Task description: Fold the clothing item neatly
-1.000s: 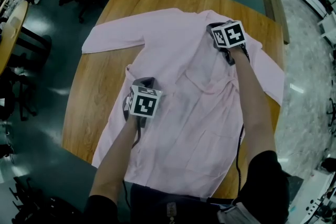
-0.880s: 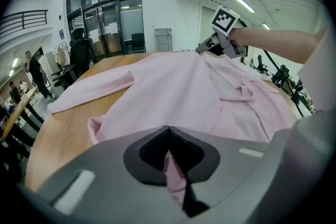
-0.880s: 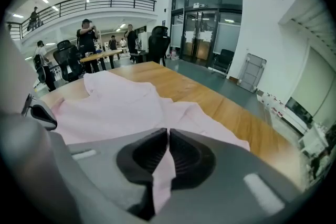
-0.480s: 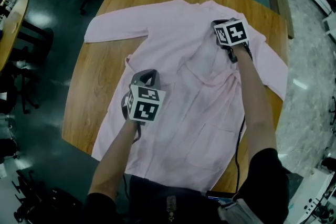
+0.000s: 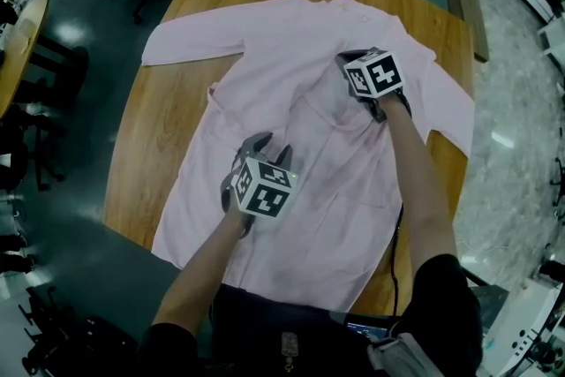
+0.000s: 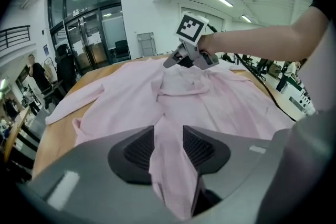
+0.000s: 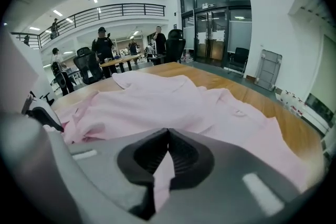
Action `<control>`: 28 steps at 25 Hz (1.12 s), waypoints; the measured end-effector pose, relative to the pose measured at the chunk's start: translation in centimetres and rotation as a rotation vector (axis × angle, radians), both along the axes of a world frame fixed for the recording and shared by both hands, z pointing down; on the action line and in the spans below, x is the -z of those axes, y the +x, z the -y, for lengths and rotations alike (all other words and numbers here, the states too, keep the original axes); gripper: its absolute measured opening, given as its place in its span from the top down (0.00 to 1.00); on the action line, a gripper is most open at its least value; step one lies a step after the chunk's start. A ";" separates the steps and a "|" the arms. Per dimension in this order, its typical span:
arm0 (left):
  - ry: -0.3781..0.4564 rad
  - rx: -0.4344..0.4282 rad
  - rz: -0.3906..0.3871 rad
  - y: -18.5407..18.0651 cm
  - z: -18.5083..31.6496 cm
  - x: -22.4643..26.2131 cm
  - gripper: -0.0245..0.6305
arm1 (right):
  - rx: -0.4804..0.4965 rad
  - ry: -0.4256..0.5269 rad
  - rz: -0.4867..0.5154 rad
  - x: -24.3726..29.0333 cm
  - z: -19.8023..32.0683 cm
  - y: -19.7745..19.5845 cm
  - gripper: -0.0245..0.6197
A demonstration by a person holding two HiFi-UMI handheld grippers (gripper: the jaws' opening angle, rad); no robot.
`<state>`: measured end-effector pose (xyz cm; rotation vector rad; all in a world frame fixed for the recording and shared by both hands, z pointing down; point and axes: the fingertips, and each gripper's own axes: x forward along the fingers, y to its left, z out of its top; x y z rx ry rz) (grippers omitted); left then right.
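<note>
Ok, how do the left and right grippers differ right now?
The left gripper has its jaws apart, just opened, with a fold of the shirt loose between them. The right gripper is pinched shut on a thin fold. In the head view the left sits at the shirt's middle, the right farther up it. Both are over the shirt.

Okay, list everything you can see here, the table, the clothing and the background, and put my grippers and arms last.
shirt: one, pale pink, spread on the table.
table: one, brown wood, under the shirt.
office chair: at least one, black, beyond the table.
bystanders: several, dark clothes, far background.
left gripper: one, grey; jaws have just been opening, shirt fold loose between them.
right gripper: one, grey, shut on a shirt fold.
forearms: two, bare, behind the grippers.
</note>
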<state>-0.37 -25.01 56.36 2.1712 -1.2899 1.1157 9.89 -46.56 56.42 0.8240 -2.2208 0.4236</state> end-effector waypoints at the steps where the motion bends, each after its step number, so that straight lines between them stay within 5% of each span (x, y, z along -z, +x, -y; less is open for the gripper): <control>1: -0.009 -0.002 0.016 -0.1 0.0 -0.5 0.68 | 0.002 -0.002 0.006 0.0 -0.3 0.0 0.96; 3: -0.022 0.002 0.057 -0.6 0.2 -1.3 0.69 | 0.002 -0.006 0.018 0.1 -0.8 0.2 0.96; 6: -0.004 0.053 0.103 -2.3 1.2 -1.4 0.93 | 0.009 -0.015 0.035 0.0 -0.9 0.6 0.95; 17: 0.044 0.246 0.118 -10.6 3.9 -0.1 0.93 | 0.020 -0.015 -0.009 -2.0 1.2 -1.2 0.93; 23: 0.022 0.275 0.111 -12.7 4.4 -1.6 0.92 | 0.069 -0.040 0.016 -2.4 1.0 -3.2 0.91; 28: 0.039 0.259 0.095 -12.8 4.2 -1.5 0.90 | 0.161 -0.079 -0.014 -3.2 -0.6 -4.3 0.77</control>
